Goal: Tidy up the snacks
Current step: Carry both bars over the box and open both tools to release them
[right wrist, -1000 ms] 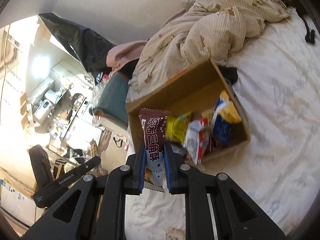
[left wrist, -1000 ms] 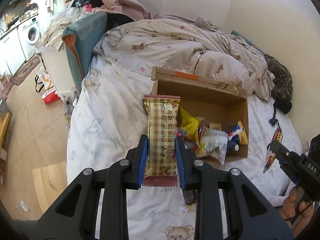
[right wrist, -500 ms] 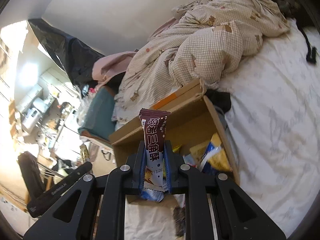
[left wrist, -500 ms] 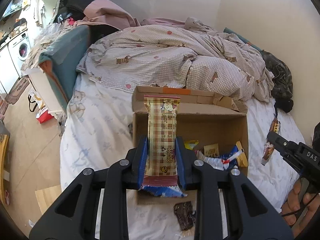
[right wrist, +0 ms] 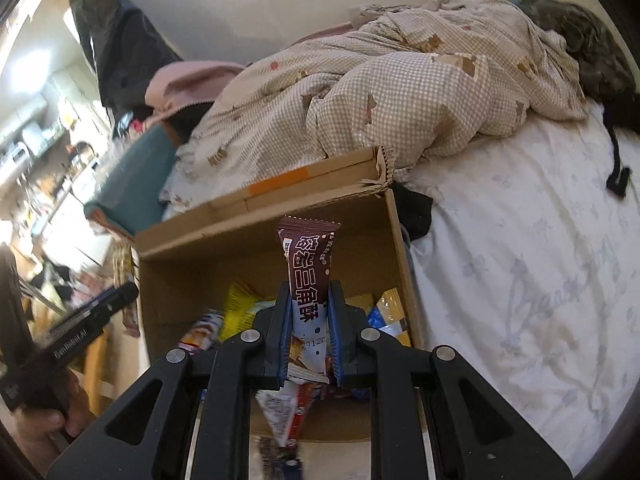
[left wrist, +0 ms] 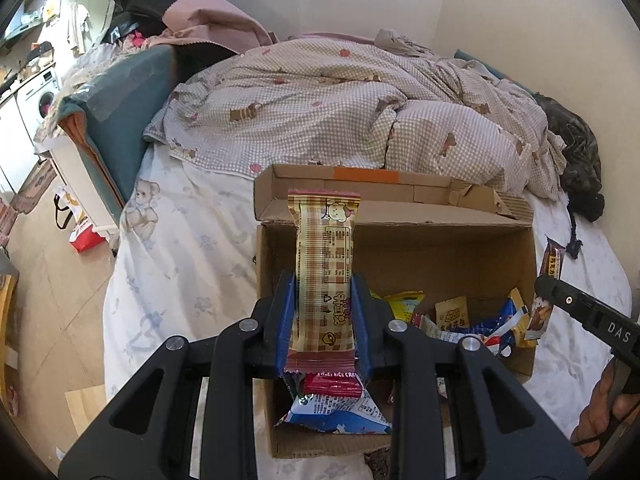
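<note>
Two tools, one in each of my hands, are clamped shut on snacks: my left tool (left wrist: 323,322) pinches a plaid bar (left wrist: 324,264), my right tool (right wrist: 308,330) a brown bar (right wrist: 310,268), both upright above the open cardboard box (left wrist: 400,256) just ahead on the bed (left wrist: 180,264), likely ready to drop in.

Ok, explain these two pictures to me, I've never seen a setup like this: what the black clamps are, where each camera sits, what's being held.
No robot here: a person holds a two-finger clamp in each hand, with a fisheye camera on each clamp looking along its fingers. In the left clamp's view, the left gripper is shut on a tan plaid snack bar. In the right clamp's view, the right gripper is shut on a brown snack packet. Both hang over an open cardboard box of snacks standing on a bed, in front of a rumpled checked quilt.
</note>
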`<state>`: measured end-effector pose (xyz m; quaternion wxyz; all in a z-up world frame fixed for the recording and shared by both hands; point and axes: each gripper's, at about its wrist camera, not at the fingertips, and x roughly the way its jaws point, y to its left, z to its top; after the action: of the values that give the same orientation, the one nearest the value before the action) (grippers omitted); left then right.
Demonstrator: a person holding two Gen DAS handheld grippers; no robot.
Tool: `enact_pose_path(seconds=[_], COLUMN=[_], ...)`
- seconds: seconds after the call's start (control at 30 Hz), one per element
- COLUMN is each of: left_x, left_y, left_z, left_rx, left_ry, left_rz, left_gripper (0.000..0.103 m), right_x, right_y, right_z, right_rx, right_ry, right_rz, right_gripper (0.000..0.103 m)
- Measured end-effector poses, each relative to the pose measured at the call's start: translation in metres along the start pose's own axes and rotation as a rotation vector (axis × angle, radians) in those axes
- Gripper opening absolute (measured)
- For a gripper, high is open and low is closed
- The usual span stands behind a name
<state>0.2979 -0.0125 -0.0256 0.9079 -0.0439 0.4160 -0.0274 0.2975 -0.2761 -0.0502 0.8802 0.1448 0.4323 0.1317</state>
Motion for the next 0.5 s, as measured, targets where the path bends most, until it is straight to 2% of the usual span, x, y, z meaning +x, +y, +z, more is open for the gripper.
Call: enact_pose_path(seconds=[0.17,0.27,0.5], left_x=[0.010,0.010,0.009], left_y=[0.003,-0.004,-0.013], left_z=[-0.003,-0.004,-0.007], left_rx=[-0.034,-0.010,0.035], left_ry=[0.036,0.035,0.016], left_rz=[-0.020,-0.038,-0.015], left_gripper=[0.023,0.023,0.024], right_x=[0.007,0.010,0.013], right_y=[-0.003,-0.006,-0.010], right_z=[-0.002,0.000,0.001], right_rx=[-0.009,-0.002,0.016], right_ry=[0.015,0.017,0.021], right_rz=[-0.036,-0.052,-0.082], right_gripper=[0.017,0.017,0.017])
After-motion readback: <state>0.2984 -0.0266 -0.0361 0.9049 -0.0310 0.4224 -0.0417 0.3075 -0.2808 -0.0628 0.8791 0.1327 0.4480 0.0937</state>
